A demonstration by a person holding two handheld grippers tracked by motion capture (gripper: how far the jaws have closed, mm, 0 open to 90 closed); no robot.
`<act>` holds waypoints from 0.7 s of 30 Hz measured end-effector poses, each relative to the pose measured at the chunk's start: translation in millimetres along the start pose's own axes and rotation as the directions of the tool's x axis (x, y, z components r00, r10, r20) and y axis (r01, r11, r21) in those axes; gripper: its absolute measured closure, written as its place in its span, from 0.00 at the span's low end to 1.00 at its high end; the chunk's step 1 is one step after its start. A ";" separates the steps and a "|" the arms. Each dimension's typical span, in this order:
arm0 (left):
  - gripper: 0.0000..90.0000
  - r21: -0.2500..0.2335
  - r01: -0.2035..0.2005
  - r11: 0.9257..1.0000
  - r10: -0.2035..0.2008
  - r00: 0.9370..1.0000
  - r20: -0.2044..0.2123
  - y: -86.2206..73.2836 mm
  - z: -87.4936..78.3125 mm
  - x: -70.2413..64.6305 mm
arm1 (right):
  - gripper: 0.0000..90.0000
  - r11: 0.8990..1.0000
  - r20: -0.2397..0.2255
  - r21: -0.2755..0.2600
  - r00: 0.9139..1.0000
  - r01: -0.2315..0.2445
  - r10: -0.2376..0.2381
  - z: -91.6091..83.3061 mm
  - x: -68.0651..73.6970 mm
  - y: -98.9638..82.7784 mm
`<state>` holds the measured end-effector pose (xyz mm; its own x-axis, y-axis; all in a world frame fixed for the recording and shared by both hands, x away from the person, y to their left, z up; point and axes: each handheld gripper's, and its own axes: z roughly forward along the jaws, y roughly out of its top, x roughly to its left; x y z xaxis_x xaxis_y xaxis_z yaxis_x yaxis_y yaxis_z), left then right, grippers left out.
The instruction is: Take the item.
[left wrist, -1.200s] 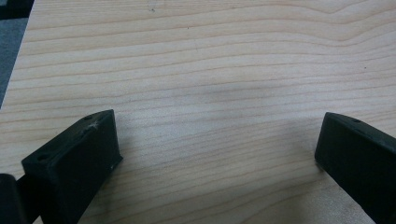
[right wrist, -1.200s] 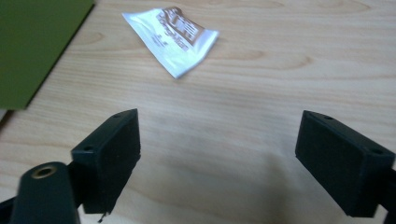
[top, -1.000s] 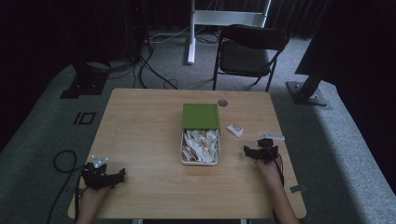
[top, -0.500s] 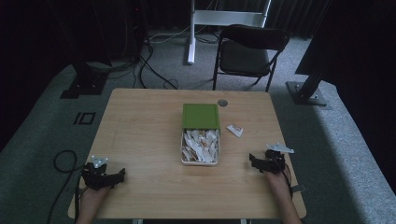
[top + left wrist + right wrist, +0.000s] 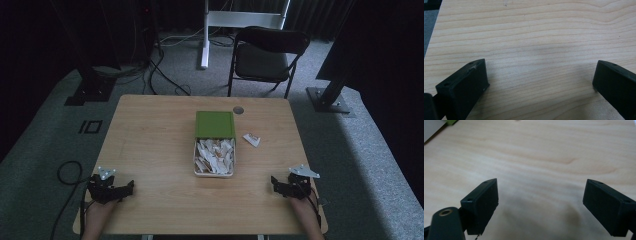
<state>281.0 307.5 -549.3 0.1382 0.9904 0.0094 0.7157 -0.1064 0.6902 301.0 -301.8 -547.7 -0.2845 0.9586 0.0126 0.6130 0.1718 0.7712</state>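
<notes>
A box (image 5: 214, 145) stands at the table's middle, its green lid (image 5: 215, 124) slid to the far half. The near half holds several white packets (image 5: 215, 156). One loose white packet (image 5: 251, 139) lies to the right of the box. My left gripper (image 5: 129, 186) rests at the front left of the table, open, with bare wood between its fingers (image 5: 464, 85). My right gripper (image 5: 274, 183) rests at the front right, also open and holding nothing, as its fingers (image 5: 482, 200) stand wide apart over the wood. A corner of the box (image 5: 432, 128) sits at the top left of the right gripper view.
The wooden table (image 5: 150, 145) has a small dark round cap (image 5: 238, 109) near its far edge. A black folding chair (image 5: 267, 55) stands behind the table. Cables and stand feet (image 5: 90, 92) lie on the grey carpet around it.
My right gripper has drawn back from beside the loose packet to the table's front right, still open. The left gripper has stayed put.
</notes>
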 end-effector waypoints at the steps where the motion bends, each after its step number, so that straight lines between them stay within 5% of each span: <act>1: 0.01 -0.001 0.000 1.000 0.000 1.000 0.000 0.0 0.0 0.0 | 0.14 1.000 -0.003 0.007 1.000 0.006 -0.006 -1.6 1.3 -2.3; 8: 0.01 0.000 0.000 1.000 0.000 1.000 0.000 0.0 0.0 0.0 | 0.14 0.999 0.049 0.039 0.998 0.025 -0.027 -9.9 5.9 -16.3; 15: 0.01 0.000 0.000 1.000 0.000 1.000 0.000 0.0 0.0 0.0 | 0.14 0.993 0.091 0.019 0.990 -0.113 0.111 -21.8 -6.3 -25.8; 21: 0.01 0.000 0.000 1.000 0.000 1.000 0.000 0.0 0.0 0.0 | 0.14 0.992 0.134 0.054 0.985 -0.116 0.108 -24.9 -9.7 -29.9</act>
<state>281.0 307.5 -549.3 0.1382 0.9904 0.0096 0.7158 -0.1065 0.6902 267.1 -321.9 -555.0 -0.1153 0.9933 0.0110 0.6805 0.0709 0.7293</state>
